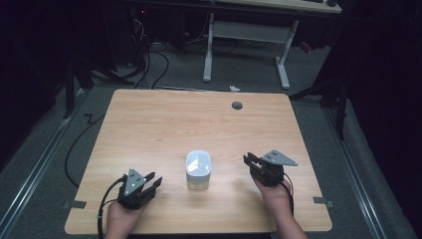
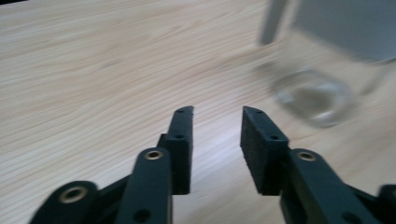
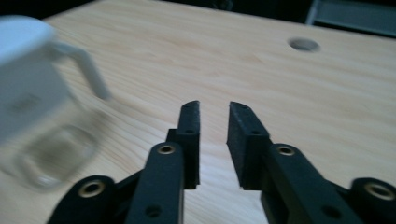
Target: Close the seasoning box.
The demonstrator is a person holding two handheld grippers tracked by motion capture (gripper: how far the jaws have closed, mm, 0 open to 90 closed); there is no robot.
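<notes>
Between both open grippers stands an unlabelled white-lidded container [image 1: 198,171].

Two hands, two grippers, both parted and holding nothing.

The left hand [image 1: 119,219] comes in from the bottom edge and carries the left gripper [image 1: 155,181], which points up and to the right, its jaws apart with bare space between the pads (seen close in the left gripper view [image 2: 217,140]). The right hand [image 1: 273,196] bears the right gripper [image 1: 249,160], angled up and to the left, jaws likewise parted and clasping nothing [image 3: 214,140].
</notes>
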